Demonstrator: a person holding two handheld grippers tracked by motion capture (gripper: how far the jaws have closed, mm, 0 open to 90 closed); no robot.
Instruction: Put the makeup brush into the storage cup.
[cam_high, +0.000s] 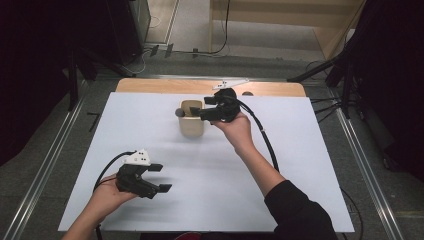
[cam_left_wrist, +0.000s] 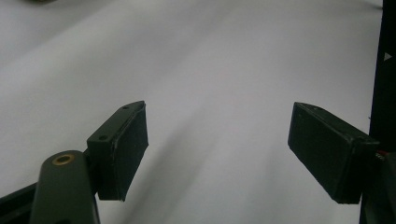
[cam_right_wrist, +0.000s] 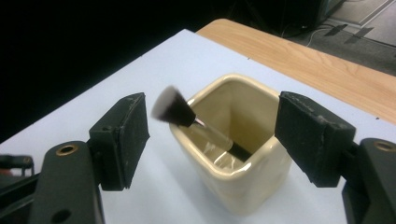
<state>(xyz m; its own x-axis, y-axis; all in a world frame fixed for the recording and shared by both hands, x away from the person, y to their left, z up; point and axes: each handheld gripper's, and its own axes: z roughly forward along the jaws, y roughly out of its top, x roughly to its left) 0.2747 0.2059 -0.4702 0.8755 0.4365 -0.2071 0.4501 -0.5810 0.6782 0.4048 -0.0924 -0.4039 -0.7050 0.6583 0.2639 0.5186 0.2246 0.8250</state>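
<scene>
Right gripper view: brush (cam_right_wrist: 173, 110) leaning in cup (cam_right_wrist: 233, 154), hand-held gripper (cam_right_wrist: 212, 140) open w/ nothing blocking.

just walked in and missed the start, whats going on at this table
A person holds a tool in each hand at a white-covered table. The right tool hovers at a cream square cup, jaws open with nothing between the pads. A makeup brush stands in the cup, bristles up, leaning on the rim. The left tool is open over bare table near the person.
</scene>
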